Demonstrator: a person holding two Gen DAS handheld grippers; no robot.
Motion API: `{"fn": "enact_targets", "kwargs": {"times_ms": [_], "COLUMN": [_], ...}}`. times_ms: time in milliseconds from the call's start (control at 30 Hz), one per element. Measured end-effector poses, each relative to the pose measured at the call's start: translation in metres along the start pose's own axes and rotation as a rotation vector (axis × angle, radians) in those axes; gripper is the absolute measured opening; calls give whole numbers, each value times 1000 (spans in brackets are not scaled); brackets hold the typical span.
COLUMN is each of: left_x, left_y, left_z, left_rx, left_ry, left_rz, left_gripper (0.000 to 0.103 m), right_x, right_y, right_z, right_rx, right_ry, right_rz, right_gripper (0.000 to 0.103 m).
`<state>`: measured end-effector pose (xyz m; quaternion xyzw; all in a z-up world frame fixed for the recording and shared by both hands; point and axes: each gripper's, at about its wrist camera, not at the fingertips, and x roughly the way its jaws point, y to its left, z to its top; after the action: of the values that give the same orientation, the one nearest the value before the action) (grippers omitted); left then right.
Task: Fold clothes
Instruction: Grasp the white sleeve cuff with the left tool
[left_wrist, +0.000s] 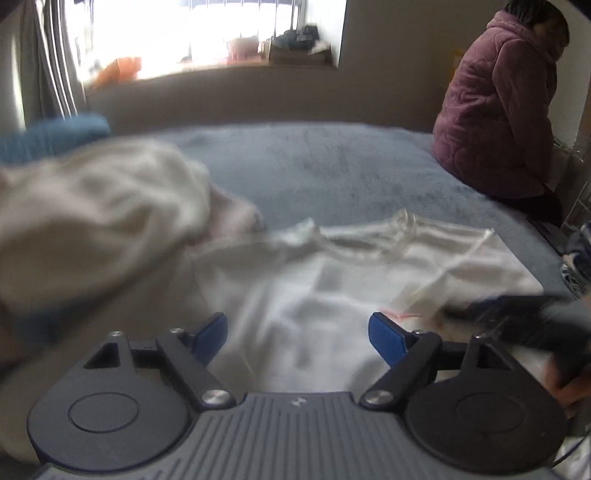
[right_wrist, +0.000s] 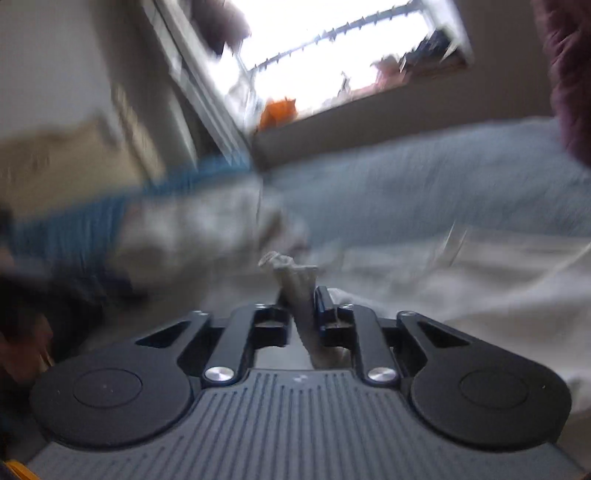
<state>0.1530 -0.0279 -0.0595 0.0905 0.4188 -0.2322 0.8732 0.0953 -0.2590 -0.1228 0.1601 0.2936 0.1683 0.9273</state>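
Home bedroom, bed (left_wrist: 332, 166) with grey-blue cover, bright window (left_wrist: 221, 33) at 12 o'clock, curtain (left_wrist: 55, 59) at 10, cluttered sill (left_wrist: 295, 55)

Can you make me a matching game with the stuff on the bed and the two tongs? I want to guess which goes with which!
Things:
1. left tongs
2. right tongs
3. white shirt
4. person in the pink jacket

States or places:
A. spread out flat on the blue bed cover
B. sitting at the far edge of the bed
C. open, holding nothing
D. pinched shut on a bit of pale cloth

Pairs: 1-C, 2-D, 3-A, 4-B
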Motion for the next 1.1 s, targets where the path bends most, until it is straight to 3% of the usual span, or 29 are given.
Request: {"fn": "enact_targets", "kwargs": {"times_ms": [33, 67, 133, 233, 300, 533, 667, 700, 733, 767, 833, 1100], "left_x": [1, 2, 8, 25, 39, 87, 99, 97, 95, 93, 90, 65], "left_y": [4, 8, 8, -5, -15, -14, -20, -22, -24, -26, -29, -39], "left_z": [-9, -18, -29, -35, -40, -60, -65, -64, -64, -63, -60, -50], "left_rx": [-29, -57, -88, -85, -73, -268, -283, -275, -267, -262, -262, -246], "left_ry": [8, 16, 34, 66, 91, 140, 157, 144, 130, 116, 97, -25], "left_rz": [-18, -36, -97, -200, -238, -291, -272, -259, -246, -236, -206, -165], "left_gripper": [84, 83, 82, 82, 80, 63, 56, 54, 45, 24, 8, 5], "right_x": [24, 41, 39, -7, -42, -127, -144, -144, -145, -145, -147, -141], "right_y": [5, 10, 3, -9, -27, -127, -159, -161, -162, -159, -153, -150], "right_z": [-20, -42, -65, -67, -60, -87, -131, -139, -141, -141, -140, -140], "right_rx": [-16, 3, 97, 240, 291, 548, 676, 687, 680, 659, 614, 554], "right_ry": [115, 219, 255, 162, 119, -28, -38, -49, -61, -57, -45, -37], "right_rz": [4, -4, 36, 129, 129, -157, -230, -215, -204, -205, -211, -222], "right_gripper": [35, 36, 36, 42, 43, 44, 42, 42, 42, 43, 43, 43]}}
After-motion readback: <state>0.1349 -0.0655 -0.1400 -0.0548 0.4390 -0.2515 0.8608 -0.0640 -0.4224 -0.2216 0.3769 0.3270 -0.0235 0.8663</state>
